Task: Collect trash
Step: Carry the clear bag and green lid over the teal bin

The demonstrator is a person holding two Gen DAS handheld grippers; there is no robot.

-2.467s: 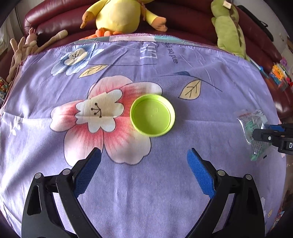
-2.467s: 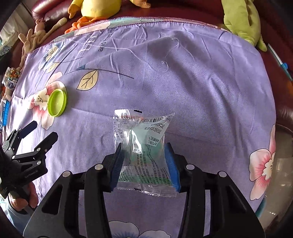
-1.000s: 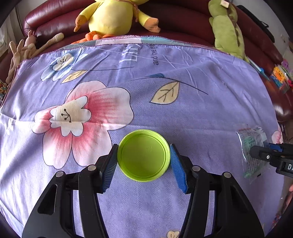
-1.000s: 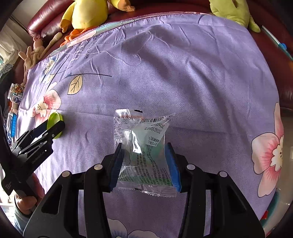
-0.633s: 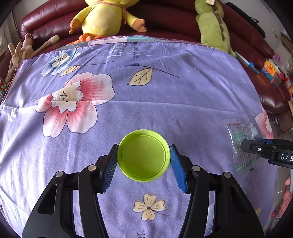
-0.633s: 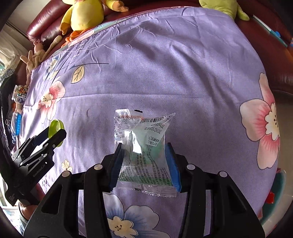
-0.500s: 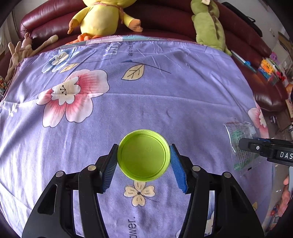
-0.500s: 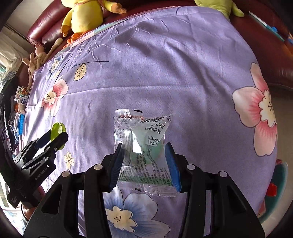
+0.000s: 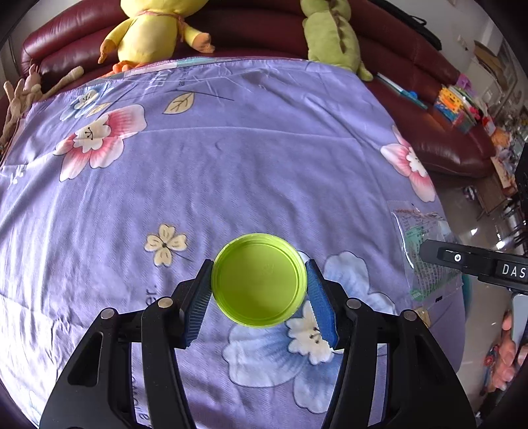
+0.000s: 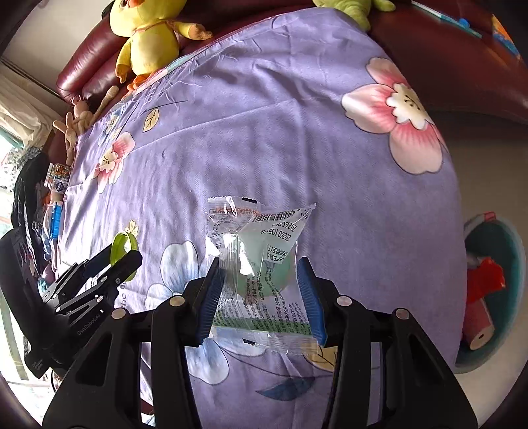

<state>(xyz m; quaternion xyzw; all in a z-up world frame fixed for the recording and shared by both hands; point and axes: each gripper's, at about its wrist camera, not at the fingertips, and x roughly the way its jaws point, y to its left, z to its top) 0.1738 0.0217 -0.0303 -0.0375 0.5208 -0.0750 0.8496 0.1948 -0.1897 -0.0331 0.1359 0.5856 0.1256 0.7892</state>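
A round lime-green lid (image 9: pixel 259 280) hangs above the purple flowered cloth (image 9: pixel 231 158), gripped at its rim by my left gripper (image 9: pixel 259 283). My right gripper (image 10: pixel 259 283) is shut on a clear plastic snack wrapper (image 10: pixel 260 264) with a pale green piece inside. In the left wrist view the wrapper (image 9: pixel 425 250) and the right gripper (image 9: pixel 439 254) show at the right edge. The right wrist view catches the left gripper (image 10: pixel 123 252) with the green lid (image 10: pixel 122 244) at the lower left. A teal bin (image 10: pixel 514 264) with red trash inside sits on the floor at the right.
A dark red sofa (image 9: pixel 439 109) curves behind the cloth, with a yellow duck plush (image 9: pixel 148 29) and a green plush (image 9: pixel 330 36) on it. Toys and books (image 9: pixel 458 105) lie on its right end. A person's fingers (image 9: pixel 508 363) show at the lower right.
Both grippers have carried their loads toward the near right corner of the cloth, which slid up and left in view. The teal bin has come into the right wrist view.
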